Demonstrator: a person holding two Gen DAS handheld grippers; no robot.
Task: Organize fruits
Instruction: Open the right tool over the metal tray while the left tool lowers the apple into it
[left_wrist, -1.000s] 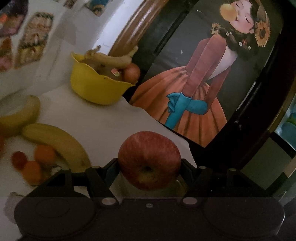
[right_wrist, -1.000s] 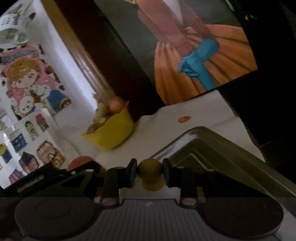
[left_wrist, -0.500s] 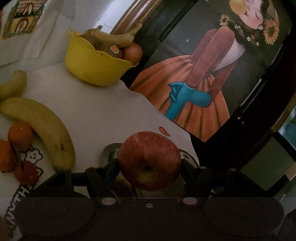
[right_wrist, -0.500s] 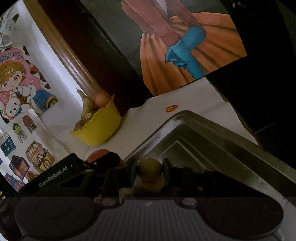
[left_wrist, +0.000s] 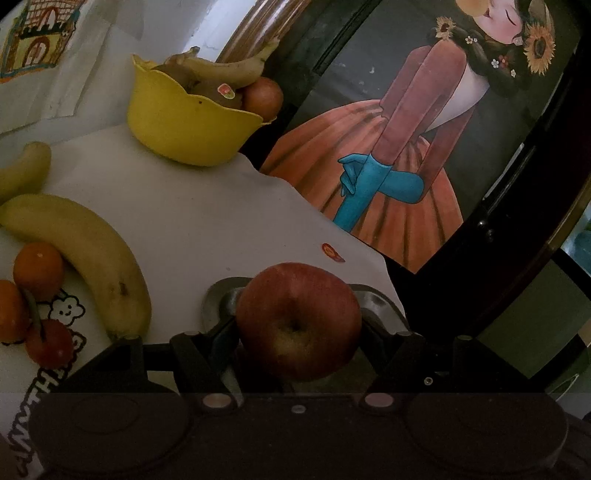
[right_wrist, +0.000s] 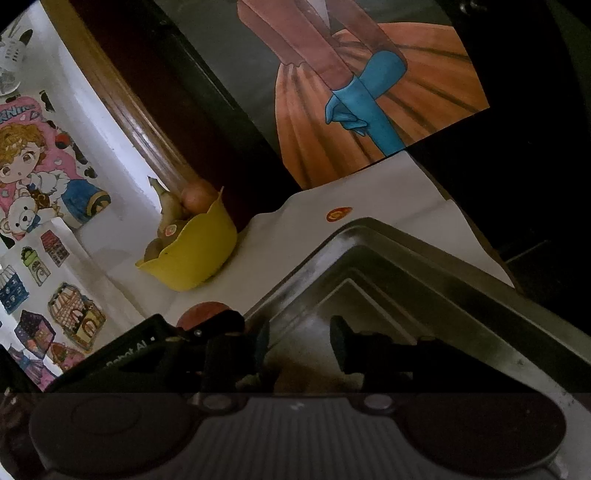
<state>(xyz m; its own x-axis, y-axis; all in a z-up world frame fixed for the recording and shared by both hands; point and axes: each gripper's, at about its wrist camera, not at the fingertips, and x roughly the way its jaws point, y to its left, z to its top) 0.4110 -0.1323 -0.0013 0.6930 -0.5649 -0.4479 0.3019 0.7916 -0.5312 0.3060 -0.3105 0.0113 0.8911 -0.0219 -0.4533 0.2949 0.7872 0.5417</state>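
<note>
White tablecloth (left_wrist: 207, 221) | yellow bowl (left_wrist: 184, 129) | metal tray (right_wrist: 424, 280) | painted poster (left_wrist: 406, 155)

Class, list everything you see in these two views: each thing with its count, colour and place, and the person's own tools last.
apple: one, red, held between the left tongs
bananas: two loose, yellow, on the white cloth at left
small round fruits: three, two orange and one red, beside the near banana
bowl: one, yellow, far end of the cloth, holding a banana and other fruit
tray: one, grey metal, under the right tongs
sticker: one, orange-red, on the cloth by the tray
left tongs: black, shut on the apple
right tongs: black, just been opening, nothing seen between them
</note>
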